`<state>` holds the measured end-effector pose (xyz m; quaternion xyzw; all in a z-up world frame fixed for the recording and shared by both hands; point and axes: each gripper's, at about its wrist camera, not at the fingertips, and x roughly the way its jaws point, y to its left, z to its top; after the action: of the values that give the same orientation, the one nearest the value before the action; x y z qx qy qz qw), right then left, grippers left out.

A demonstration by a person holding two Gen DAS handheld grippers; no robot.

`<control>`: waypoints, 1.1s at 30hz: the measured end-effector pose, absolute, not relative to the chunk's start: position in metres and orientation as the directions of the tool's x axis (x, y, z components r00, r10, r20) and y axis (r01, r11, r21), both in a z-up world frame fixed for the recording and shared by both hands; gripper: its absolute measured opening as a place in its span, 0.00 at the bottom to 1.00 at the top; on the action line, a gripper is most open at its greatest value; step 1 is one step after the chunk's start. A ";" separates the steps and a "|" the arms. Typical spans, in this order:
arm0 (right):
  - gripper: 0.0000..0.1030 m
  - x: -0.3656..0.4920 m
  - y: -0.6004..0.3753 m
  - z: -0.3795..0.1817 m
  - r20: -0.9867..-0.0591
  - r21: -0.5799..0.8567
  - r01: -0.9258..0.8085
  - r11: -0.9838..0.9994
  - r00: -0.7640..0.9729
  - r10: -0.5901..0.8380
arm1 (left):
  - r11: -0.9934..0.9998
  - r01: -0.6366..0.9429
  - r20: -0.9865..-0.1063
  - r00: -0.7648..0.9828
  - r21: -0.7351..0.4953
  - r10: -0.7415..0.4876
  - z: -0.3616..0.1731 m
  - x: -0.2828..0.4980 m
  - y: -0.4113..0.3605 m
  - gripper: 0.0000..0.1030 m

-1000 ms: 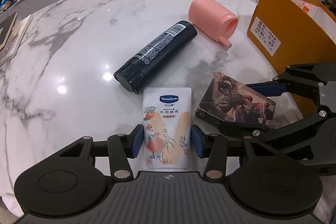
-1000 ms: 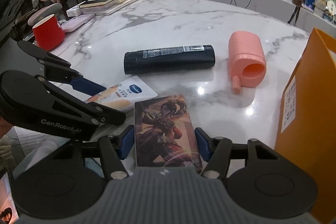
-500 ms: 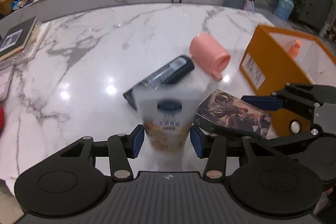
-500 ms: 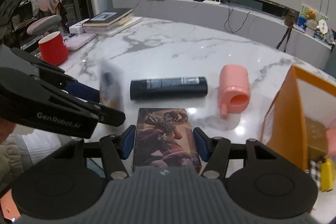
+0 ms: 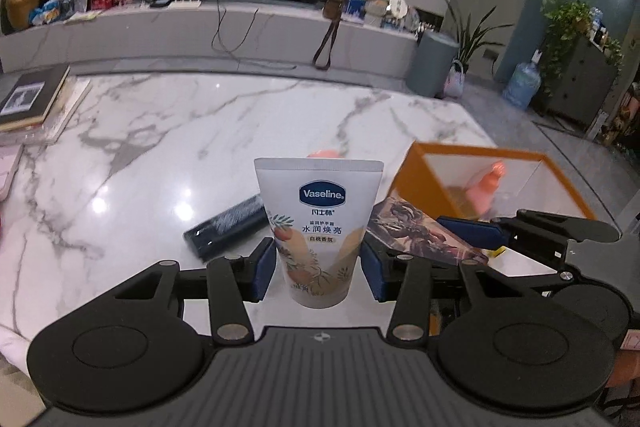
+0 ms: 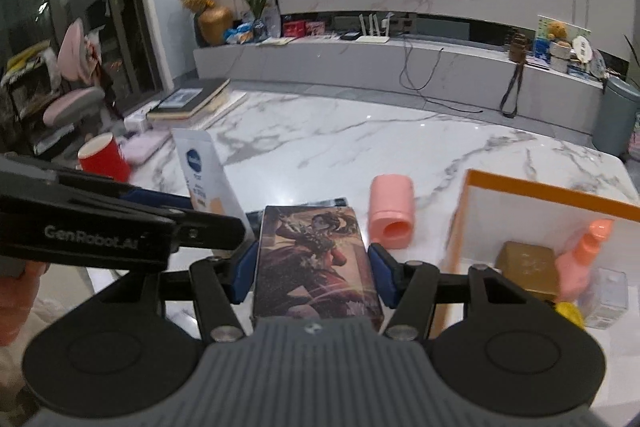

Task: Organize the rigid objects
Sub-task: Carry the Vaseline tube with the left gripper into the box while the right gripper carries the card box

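Orange is the target: the open orange box (image 6: 548, 187) sits to the right of both grippers, nearer the right one. The right gripper (image 6: 312, 267) is clamped on the illustrated card box (image 6: 316, 259), long axis along its fingers. The left gripper (image 5: 318, 267) pinches the Vaseline tube (image 5: 320, 223) near its cap, crimp end up, both clear of the marble table (image 5: 200, 131). I'd expect the card box to drop first.

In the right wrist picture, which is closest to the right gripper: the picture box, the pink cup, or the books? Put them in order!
1. Picture box: held between the right gripper fingers.
2. Pink cup: lying on the table, just ahead and right.
3. Books: stacked at the table's far left edge.
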<state>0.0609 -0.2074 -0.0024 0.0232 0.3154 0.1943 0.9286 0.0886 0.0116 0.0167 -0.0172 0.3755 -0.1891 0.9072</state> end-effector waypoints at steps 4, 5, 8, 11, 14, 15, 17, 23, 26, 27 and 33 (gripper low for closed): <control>0.57 0.053 -0.235 0.010 -0.553 0.176 -0.311 0.934 0.754 0.356 | 0.916 0.350 -0.652 0.651 -0.195 -0.387 0.030 0.083 -0.003 0.51; 0.57 0.052 -0.244 0.013 -0.549 0.183 -0.298 0.937 0.759 0.349 | 0.914 0.354 -0.651 0.650 -0.196 -0.391 0.032 0.082 -0.007 0.51; 0.57 0.052 -0.280 0.022 -0.559 0.220 -0.246 0.944 0.761 0.329 | 0.898 0.393 -0.644 0.638 -0.199 -0.422 0.040 0.083 -0.028 0.51; 0.57 0.054 -0.321 0.027 -0.590 0.239 -0.175 0.955 0.755 0.286 | 0.865 0.453 -0.639 0.605 -0.215 -0.475 0.048 0.083 -0.059 0.51; 0.57 0.064 -0.360 0.025 -0.651 0.259 -0.104 0.960 0.716 0.253 | 0.831 0.509 -0.648 0.559 -0.223 -0.516 0.051 0.087 -0.096 0.51; 0.57 0.067 -0.372 0.022 -0.674 0.265 -0.086 0.960 0.696 0.248 | 0.821 0.522 -0.656 0.540 -0.232 -0.528 0.049 0.090 -0.107 0.51; 0.57 0.070 -0.395 0.013 -0.718 0.272 -0.044 0.961 0.655 0.233 | 0.801 0.544 -0.672 0.499 -0.248 -0.547 0.046 0.096 -0.128 0.51; 0.57 0.080 -0.433 -0.015 -0.826 0.206 0.004 0.979 0.537 0.171 | 0.762 0.584 -0.737 0.377 -0.281 -0.561 0.018 0.116 -0.181 0.51; 0.57 0.089 -0.442 -0.027 -0.857 0.186 0.013 0.982 0.492 0.156 | 0.762 0.577 -0.776 0.321 -0.295 -0.543 0.001 0.127 -0.198 0.50; 0.57 0.092 -0.444 -0.030 -0.863 0.174 0.014 0.985 0.483 0.146 | 0.761 0.578 -0.784 0.310 -0.294 -0.538 -0.002 0.128 -0.202 0.50; 0.57 0.119 -0.440 -0.052 -0.907 0.133 0.033 0.991 0.406 0.108 | 0.744 0.600 -0.826 0.231 -0.295 -0.514 -0.022 0.137 -0.220 0.05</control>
<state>0.1190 -0.4395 -0.0523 0.0646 0.5444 0.0226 0.8360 0.1374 -0.2202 -0.0223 0.0421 0.5079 -0.3554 0.7835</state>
